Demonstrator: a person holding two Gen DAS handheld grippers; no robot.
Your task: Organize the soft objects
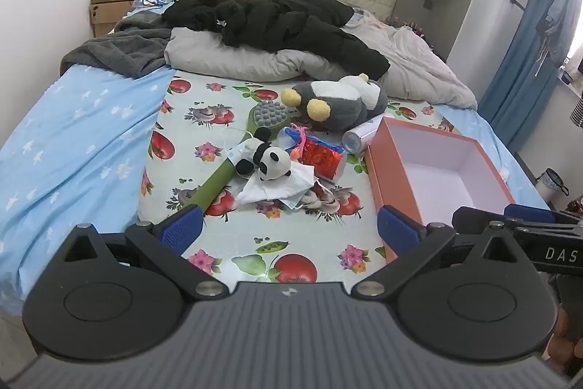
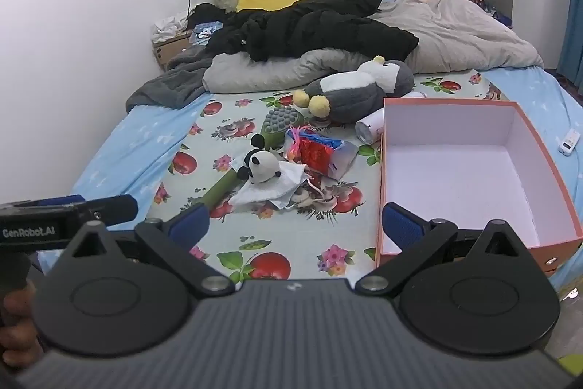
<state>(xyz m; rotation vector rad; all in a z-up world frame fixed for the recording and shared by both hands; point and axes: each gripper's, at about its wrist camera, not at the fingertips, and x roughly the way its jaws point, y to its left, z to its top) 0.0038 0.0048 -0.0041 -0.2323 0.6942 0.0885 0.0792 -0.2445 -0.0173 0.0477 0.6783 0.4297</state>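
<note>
Hovering wide open and empty, the left gripper [image 1: 289, 230] and right gripper [image 2: 295, 226] are partly hiding the box [image 2: 473, 177]; the brush [image 1: 233, 155] is lying half under the panda [image 1: 271, 163].

The left gripper [image 1: 289, 230] points forward and tilts downward, its two blue-padded fingers [image 1: 182, 228] spread wide apart with nothing between them. The right gripper [image 2: 297, 228] sits at much the same downward tilt, its blue fingers [image 2: 402, 225] likewise spread wide and holding nothing. The two grippers are side by side, each showing at the edge of the other's view. Part of a hand [image 2: 16, 323] grips the left gripper's handle, and part of the other hand [image 1: 564, 341] shows below the right gripper.
</note>
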